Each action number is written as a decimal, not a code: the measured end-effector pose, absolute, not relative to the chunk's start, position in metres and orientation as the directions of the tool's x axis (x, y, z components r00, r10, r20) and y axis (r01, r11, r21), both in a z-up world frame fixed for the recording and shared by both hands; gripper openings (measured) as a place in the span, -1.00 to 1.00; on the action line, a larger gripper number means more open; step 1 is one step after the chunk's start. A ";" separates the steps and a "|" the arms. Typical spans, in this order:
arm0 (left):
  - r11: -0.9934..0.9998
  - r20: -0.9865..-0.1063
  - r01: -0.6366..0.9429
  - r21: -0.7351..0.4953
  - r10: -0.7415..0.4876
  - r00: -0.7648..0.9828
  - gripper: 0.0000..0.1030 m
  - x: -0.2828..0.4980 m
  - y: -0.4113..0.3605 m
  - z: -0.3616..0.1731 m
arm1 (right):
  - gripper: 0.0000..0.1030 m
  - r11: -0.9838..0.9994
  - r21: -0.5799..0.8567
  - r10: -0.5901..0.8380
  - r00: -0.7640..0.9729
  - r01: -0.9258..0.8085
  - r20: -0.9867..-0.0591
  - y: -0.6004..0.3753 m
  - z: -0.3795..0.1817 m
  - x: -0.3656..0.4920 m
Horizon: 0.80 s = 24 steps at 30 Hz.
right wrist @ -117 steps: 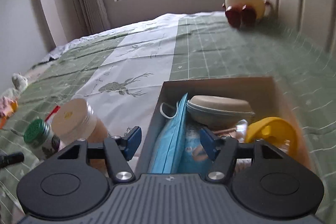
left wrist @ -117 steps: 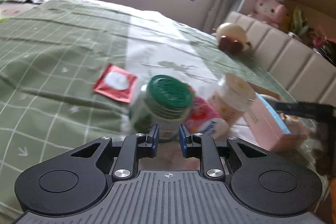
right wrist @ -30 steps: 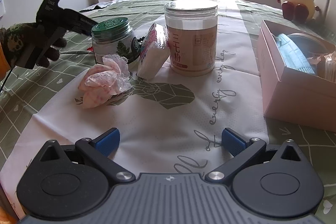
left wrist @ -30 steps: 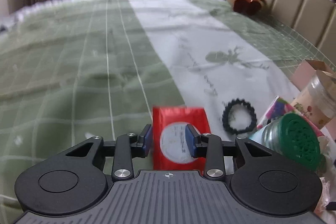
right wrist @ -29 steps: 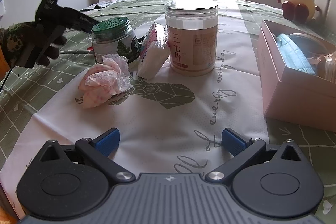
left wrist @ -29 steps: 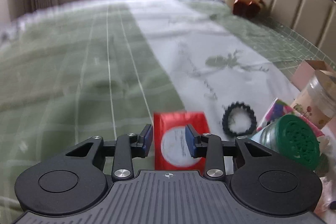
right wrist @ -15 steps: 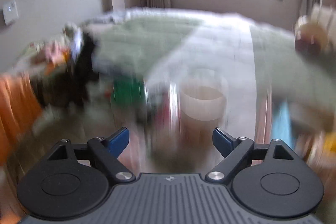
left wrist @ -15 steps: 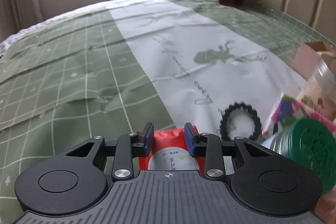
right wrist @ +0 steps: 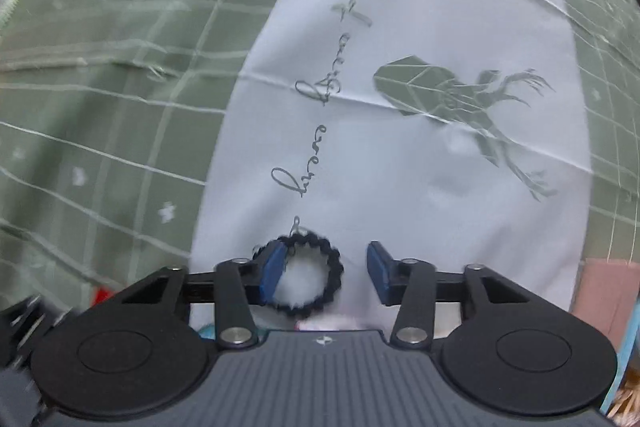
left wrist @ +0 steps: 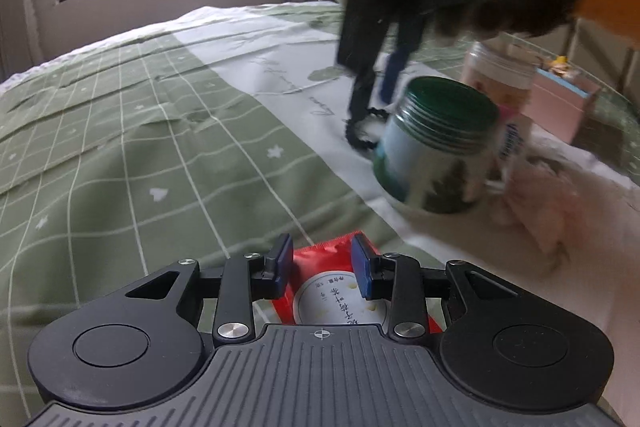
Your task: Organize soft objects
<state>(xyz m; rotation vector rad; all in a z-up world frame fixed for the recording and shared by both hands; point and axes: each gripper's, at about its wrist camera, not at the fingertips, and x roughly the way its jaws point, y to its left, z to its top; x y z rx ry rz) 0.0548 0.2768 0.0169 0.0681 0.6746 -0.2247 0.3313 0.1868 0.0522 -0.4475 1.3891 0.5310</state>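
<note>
My left gripper (left wrist: 320, 261) is open low over the bed, its fingers either side of a red packet (left wrist: 340, 291) with a white round label. My right gripper (right wrist: 322, 273) is open, pointing down at a black hair tie (right wrist: 308, 279) lying on the white cloth; the tie sits between the fingers, close to the left one. In the left wrist view the right gripper (left wrist: 374, 79) reaches down beside the hair tie (left wrist: 360, 135). A pink crumpled soft item (left wrist: 540, 203) lies right of the green-lidded jar (left wrist: 436, 143).
A tall clear jar (left wrist: 500, 75) and a pink box (left wrist: 560, 107) stand behind the green-lidded jar. A tissue pack (left wrist: 512, 143) leans between the jars. The green checked bedspread (left wrist: 120, 147) stretches left. The pink box's corner (right wrist: 608, 291) shows in the right wrist view.
My right gripper swung from facing the jars to pointing down over the hair tie. My left gripper came lower and closer over the red packet.
</note>
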 end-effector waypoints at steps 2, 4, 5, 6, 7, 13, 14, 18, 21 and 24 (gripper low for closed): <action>0.972 -0.625 0.233 -0.015 -0.191 0.757 -0.31 0.048 0.276 0.017 | -0.89 0.792 0.025 0.126 0.123 -0.610 -0.984 0.192 0.060 0.320; 0.972 -0.622 0.233 -0.022 -0.196 0.758 -0.31 0.044 0.275 0.017 | -0.89 0.776 0.077 0.226 0.162 -0.626 -0.960 0.186 0.088 0.302; 0.972 -0.621 0.233 -0.027 -0.199 0.758 -0.31 0.042 0.274 0.017 | -0.89 0.766 0.106 0.286 0.188 -0.634 -0.940 0.178 0.107 0.292; 0.972 -0.619 0.233 -0.036 -0.205 0.758 -0.31 0.038 0.271 0.017 | -0.89 0.753 0.136 0.351 0.218 -0.644 -0.911 0.166 0.130 0.279; 0.971 -0.618 0.234 -0.043 -0.210 0.757 -0.31 0.035 0.269 0.017 | -0.89 0.743 0.155 0.404 0.251 -0.651 -0.880 0.151 0.152 0.266; 0.958 -0.615 0.263 -0.113 -0.275 0.739 -0.31 0.010 0.234 0.019 | -0.89 0.695 0.236 0.570 0.320 -0.679 -0.757 0.042 0.204 0.185; 0.955 -0.616 0.272 -0.120 -0.286 0.734 -0.31 0.006 0.226 0.019 | -0.89 0.699 0.247 0.574 0.321 -0.671 -0.753 0.023 0.199 0.173; 0.941 -0.622 0.320 -0.112 -0.318 0.716 -0.31 -0.013 0.186 0.019 | -0.89 0.752 0.264 0.539 0.333 -0.604 -0.773 -0.045 0.145 0.136; 0.958 -0.628 0.278 -0.072 -0.260 0.733 -0.27 -0.020 0.169 0.022 | -0.88 0.807 0.250 0.488 0.365 -0.536 -0.793 -0.078 0.092 0.121; 0.989 -0.602 0.135 -0.059 -0.143 0.786 -0.28 -0.029 0.171 0.031 | -0.76 0.807 0.183 0.471 0.426 -0.561 -0.772 -0.098 0.060 0.096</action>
